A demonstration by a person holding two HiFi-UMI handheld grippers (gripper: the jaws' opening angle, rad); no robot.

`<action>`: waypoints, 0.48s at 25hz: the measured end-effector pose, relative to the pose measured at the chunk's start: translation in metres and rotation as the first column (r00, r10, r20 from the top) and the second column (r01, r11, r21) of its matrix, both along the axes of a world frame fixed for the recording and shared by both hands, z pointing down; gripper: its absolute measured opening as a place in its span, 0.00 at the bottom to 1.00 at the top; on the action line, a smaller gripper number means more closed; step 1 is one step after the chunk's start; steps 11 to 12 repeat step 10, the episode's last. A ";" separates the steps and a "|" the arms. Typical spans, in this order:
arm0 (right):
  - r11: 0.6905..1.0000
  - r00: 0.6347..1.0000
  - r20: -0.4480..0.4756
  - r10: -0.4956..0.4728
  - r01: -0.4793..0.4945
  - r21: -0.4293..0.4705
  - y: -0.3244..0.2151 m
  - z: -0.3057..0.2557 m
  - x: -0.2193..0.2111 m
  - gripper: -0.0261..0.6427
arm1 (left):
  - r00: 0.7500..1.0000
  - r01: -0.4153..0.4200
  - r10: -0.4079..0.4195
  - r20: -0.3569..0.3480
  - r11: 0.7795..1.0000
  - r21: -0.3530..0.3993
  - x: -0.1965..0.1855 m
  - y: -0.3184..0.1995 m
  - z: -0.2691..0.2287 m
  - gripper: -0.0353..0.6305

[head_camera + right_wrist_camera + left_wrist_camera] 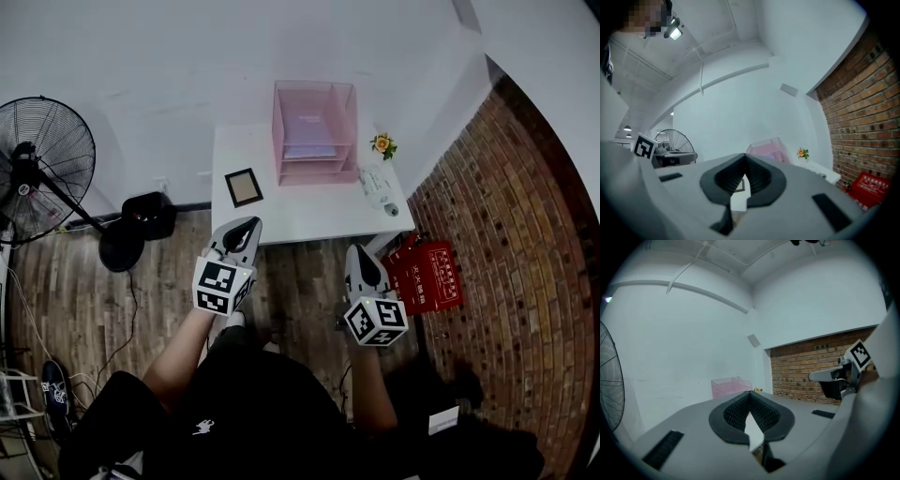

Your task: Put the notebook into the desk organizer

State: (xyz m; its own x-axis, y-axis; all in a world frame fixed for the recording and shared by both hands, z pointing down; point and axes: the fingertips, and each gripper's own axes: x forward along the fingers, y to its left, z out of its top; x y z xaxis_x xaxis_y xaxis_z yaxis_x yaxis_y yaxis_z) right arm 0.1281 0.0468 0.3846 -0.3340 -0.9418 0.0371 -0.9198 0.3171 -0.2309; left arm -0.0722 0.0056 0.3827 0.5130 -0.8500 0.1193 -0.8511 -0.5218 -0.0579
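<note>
The notebook (244, 187), a small brown cover with a dark border, lies flat on the white table (309, 214), left of the pink see-through desk organizer (314, 131). Both grippers hover over the wooden floor, short of the table's near edge. My left gripper (250, 224) points at the table just below the notebook, jaws shut and empty. My right gripper (355, 250) sits to the right and a little lower in the picture, also shut with nothing held. From the left gripper view the organizer (730, 386) shows beyond the shut jaws; the organizer (764, 149) also shows in the right gripper view.
A small flower (382, 143) and a white bottle-like object (378, 190) stand at the table's right side. A standing fan (42, 169) and a black box (150, 215) are on the left. A red case (431, 275) leans by the brick wall (525, 234).
</note>
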 end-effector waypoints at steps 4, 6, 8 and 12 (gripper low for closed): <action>1.000 1.000 -0.009 -0.008 0.008 -0.007 -0.004 0.003 -0.003 0.04 | 1.000 -0.002 0.002 0.006 1.000 -0.006 0.000 -0.002 0.003 0.06; 1.000 1.000 -0.009 -0.013 0.013 -0.006 -0.006 0.003 -0.003 0.04 | 1.000 -0.006 0.006 0.010 1.000 -0.004 0.003 -0.004 0.003 0.06; 1.000 1.000 -0.012 -0.018 0.018 -0.005 -0.008 0.002 -0.003 0.04 | 1.000 -0.009 0.009 0.013 1.000 -0.007 0.006 -0.006 0.003 0.06; 1.000 1.000 -0.016 -0.022 0.022 -0.007 -0.011 0.003 -0.002 0.04 | 1.000 -0.012 0.012 0.017 1.000 -0.013 0.009 -0.009 0.004 0.06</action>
